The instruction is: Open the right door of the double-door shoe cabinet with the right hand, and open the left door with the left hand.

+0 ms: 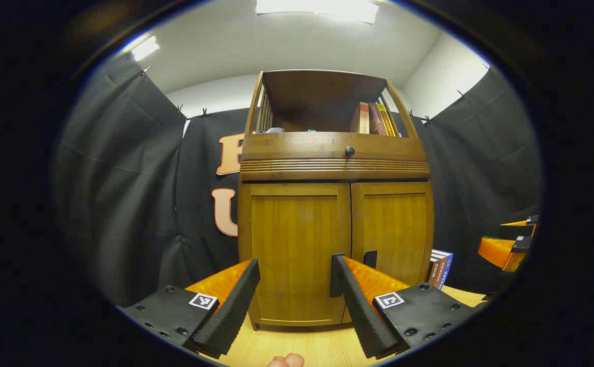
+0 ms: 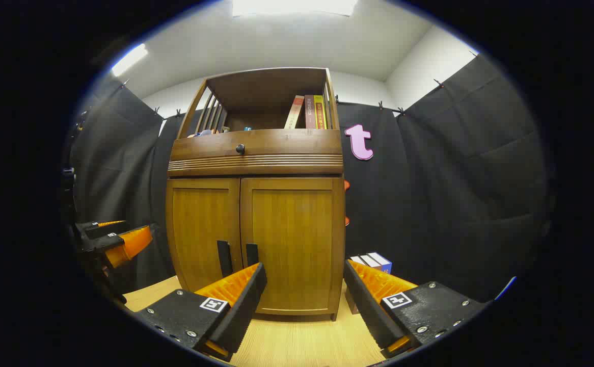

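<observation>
The cabinet (image 1: pixel 335 204) stands on the floor (image 2: pixel 297 341) ahead, both doors closed (handles side by side at the centre seam). Left gripper (image 1: pixel 295 270) faces the left door (image 1: pixel 297 250), fingers apart. Right gripper (image 2: pixel 304 272) faces the right door (image 2: pixel 294 239), fingers apart, holding nothing.

— What is seen ahead of the right hand-held gripper (image 2: pixel 302 290)?

— The shoe cabinet (image 2: pixel 256 204) is faced, both doors closed, two dark handles (image 2: pixel 237 257) set side by side at the middle seam.

— And the fingers?

— They are spread apart, nothing held between them. The left hand-held gripper (image 2: pixel 111 237) is seen at the left edge, clear of the cabinet. Boxes (image 2: pixel 376 262) are stacked on the floor beside it.
</observation>
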`<control>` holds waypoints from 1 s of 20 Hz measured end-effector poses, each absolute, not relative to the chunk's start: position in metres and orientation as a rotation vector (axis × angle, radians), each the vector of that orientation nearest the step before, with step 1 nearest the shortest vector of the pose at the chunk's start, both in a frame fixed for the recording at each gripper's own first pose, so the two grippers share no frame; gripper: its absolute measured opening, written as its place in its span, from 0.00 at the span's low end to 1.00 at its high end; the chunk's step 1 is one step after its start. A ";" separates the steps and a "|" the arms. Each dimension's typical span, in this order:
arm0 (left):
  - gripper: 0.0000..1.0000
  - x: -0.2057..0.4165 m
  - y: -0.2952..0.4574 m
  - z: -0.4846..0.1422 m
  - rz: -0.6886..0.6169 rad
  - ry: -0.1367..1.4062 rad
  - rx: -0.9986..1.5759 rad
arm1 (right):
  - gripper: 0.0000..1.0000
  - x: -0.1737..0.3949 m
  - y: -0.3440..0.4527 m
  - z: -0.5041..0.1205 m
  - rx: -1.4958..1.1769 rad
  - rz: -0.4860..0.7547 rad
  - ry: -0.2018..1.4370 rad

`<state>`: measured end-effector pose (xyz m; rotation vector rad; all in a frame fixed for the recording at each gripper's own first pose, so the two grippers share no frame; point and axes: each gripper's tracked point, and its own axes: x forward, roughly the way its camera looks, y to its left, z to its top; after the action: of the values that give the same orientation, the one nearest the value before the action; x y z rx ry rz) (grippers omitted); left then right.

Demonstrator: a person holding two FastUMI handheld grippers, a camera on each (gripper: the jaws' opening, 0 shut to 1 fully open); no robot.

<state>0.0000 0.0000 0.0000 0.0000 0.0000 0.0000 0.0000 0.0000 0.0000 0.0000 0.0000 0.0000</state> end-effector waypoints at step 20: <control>0.95 0.003 0.003 0.002 0.008 -0.007 0.001 | 0.94 0.005 0.000 -0.005 -0.003 -0.002 0.002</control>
<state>0.0028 0.0034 0.0016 0.0012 -0.0073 0.0077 0.0045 -0.0001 -0.0048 -0.0025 0.0024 -0.0023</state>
